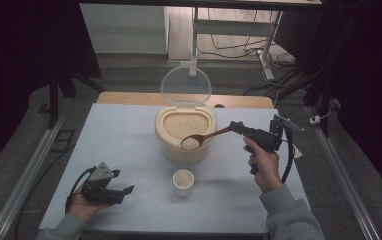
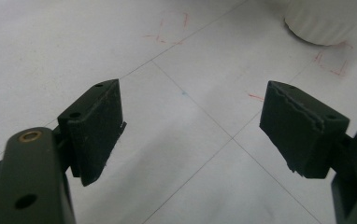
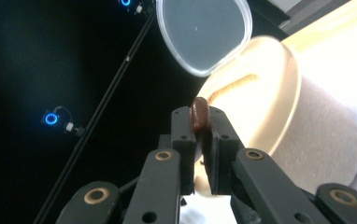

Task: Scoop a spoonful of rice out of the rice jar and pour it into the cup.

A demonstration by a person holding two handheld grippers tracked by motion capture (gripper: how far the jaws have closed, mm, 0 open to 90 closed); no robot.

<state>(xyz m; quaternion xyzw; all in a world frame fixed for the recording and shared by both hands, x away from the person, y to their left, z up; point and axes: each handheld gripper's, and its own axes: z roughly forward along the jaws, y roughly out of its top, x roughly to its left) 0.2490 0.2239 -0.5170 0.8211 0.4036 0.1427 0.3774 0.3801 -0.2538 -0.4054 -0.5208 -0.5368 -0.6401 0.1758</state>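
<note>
a white bench [image 1: 129, 150] with faint grid lines, dark room around it. nearest, the left hand-held gripper [image 1: 110, 190] rests low on the bench, jaws spread wide on nothing. just beyond stands a small white cup [image 1: 183, 181] of rice. the right hand-held gripper [image 1: 236, 127] — jaws clamped on the handle of a wooden spoon [image 1: 204, 138] — holds the bowl, loaded with what looks like rice, over the front rim of the cream rice container [image 1: 185, 134]. its clear lid [image 1: 186, 86] stands open behind.
</note>
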